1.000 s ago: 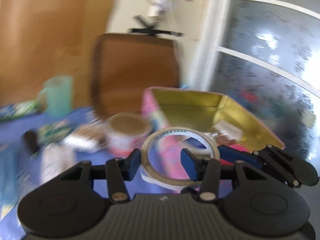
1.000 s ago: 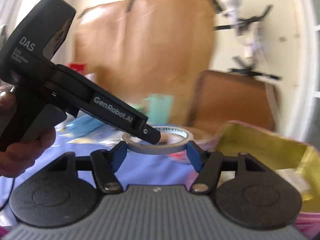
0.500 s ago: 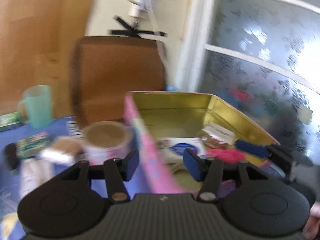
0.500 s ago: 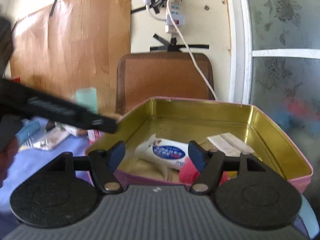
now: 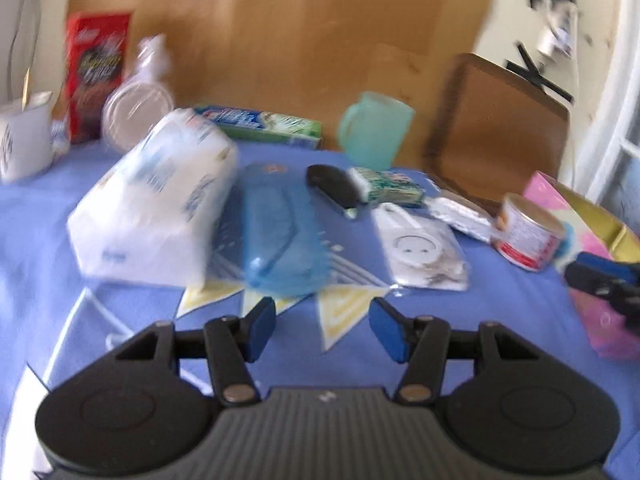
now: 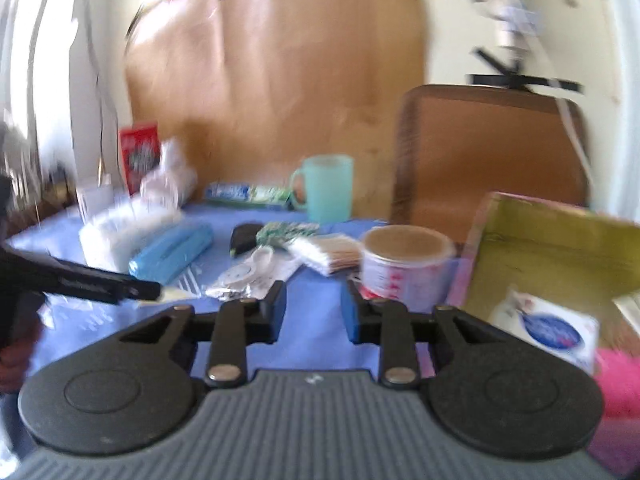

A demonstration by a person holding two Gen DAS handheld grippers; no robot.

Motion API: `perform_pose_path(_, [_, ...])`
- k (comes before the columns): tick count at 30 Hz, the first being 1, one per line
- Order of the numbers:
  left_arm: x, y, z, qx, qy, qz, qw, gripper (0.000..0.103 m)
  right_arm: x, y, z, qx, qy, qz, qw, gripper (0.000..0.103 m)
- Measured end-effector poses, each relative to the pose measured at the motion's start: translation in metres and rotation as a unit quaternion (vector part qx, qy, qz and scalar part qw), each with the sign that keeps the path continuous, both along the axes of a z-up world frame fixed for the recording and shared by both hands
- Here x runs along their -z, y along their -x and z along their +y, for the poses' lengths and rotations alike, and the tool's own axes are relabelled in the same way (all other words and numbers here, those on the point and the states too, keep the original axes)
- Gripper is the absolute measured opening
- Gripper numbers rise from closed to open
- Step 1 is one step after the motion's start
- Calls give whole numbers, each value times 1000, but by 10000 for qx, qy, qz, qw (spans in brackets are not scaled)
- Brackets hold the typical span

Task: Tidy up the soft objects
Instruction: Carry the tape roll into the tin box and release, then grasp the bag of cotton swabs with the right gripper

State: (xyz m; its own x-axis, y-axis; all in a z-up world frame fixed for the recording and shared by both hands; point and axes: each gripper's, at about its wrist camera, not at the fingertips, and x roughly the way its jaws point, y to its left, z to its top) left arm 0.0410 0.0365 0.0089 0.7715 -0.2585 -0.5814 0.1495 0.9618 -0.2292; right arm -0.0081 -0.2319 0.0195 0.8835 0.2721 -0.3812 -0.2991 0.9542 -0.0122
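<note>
Now left tool (image 5: 322,330) empty, right tool (image 6: 313,310) seemingly closing

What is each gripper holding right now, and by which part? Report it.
Nothing is held. The left gripper has only tablecloth showing between its fingers; the right gripper, whose fingers have just been closing, is empty too.

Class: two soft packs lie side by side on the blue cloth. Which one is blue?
The flat blue pack, lying right of the bulky white tissue pack in the left wrist view; it sits lower and nearer the left tongs.
</note>
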Motion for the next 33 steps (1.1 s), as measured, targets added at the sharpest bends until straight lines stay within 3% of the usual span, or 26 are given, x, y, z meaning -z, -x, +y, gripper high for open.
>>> perform_pose_path(3, [1,-4,-1,-36,2,-58,10000,53,12,-32,37,-27,803,-13,9968,33])
perform_pose_path(8, [1,3,-11,125,-189,-186,9996,54,32,-74,71,195,1987,-139,9798,33])
perform_pose_path(9, [1,4,-9,132,-162,-193,9996,54,35,-80,71,240,2118,-138,9769,29])
perform_pose_path(10, [1,4,-8,141,-124,-190,9996,55,37,-84,72,270,2214,-126,9747,6])
perform_pose_path(14, [2,0,0,114,94,-118,9998,55,35,-74,64,245,2127,-137,9767,5])
perform_pose_path(19, [-1,4,4,194,336,-119,9992,62,26,-4,50,-294,1856,-171,9820,5])
perform_pose_path(23, [-4,4,4,541,656,55,9964,64,24,56,21,-1033,1343,381,9848,7])
perform_pose_path(24, [-4,4,1,648,767,141,9949,64,24,65,13,-1157,1179,552,9847,13])
perform_pose_path(27, [-10,5,-18,1044,987,264,9893,64,26,77,-8,-1098,567,982,9875,56])
perform_pose_path(29, [-16,9,-37,1312,956,247,9864,64,28,77,-12,-976,413,918,9901,62])
perform_pose_path(33, [-19,14,-76,1816,733,329,9801,64,33,61,-2,-841,459,880,9915,64])
